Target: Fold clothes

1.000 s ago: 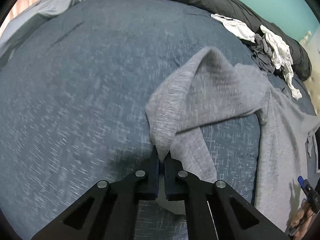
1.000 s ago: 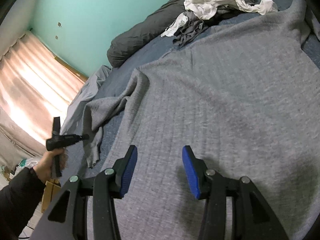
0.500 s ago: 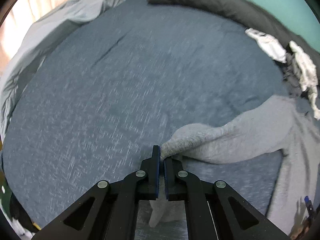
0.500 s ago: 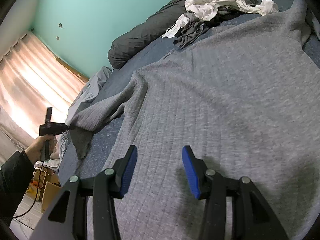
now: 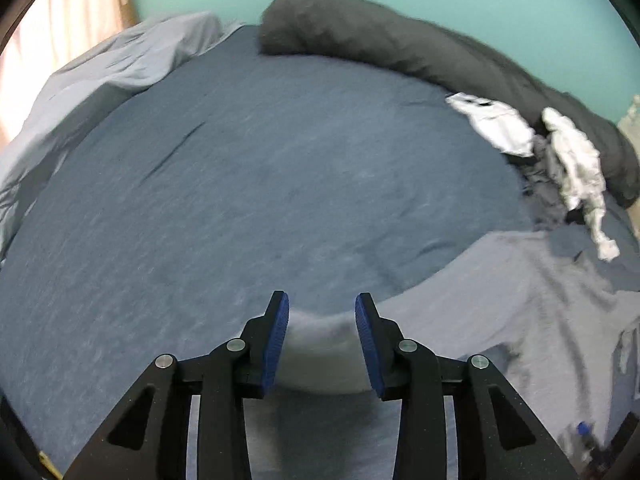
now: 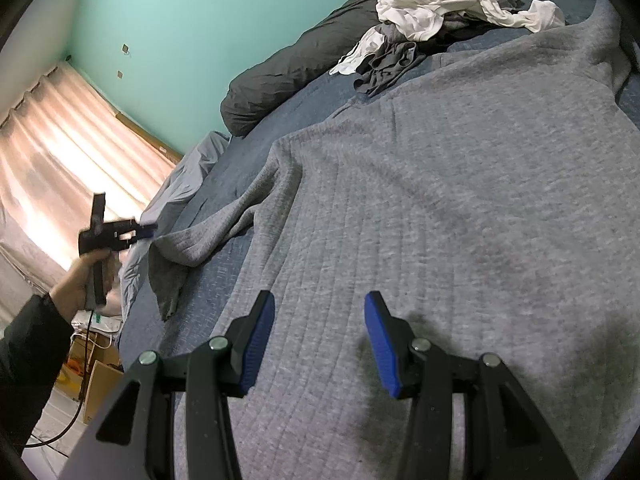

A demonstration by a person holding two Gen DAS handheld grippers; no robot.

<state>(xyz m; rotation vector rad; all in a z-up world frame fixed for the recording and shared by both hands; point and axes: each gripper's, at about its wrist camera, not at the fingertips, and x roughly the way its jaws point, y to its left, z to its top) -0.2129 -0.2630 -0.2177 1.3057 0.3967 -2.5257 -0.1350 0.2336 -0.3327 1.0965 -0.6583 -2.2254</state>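
Left wrist view, left gripper (image 5: 322,336) now parted, sleeve (image 5: 320,352) released

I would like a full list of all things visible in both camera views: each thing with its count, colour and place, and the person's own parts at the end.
sweater: one, grey, spread flat on the bed; sleeve stretched out to the left
bed sheet: one, dark blue, covers the mattress
duvet: one, dark grey, rolled along the wall side
light sheet: one, pale blue-grey, crumpled at the window side
clothes pile: one heap, white and dark grey, beyond the sweater
wall: teal
curtain: pale pink, backlit
cardboard box: one, brown, on the floor
left claw: open, blue pads, above the sleeve end
right claw: open, blue pads, above the sweater
left hand: grips the left claw's handle
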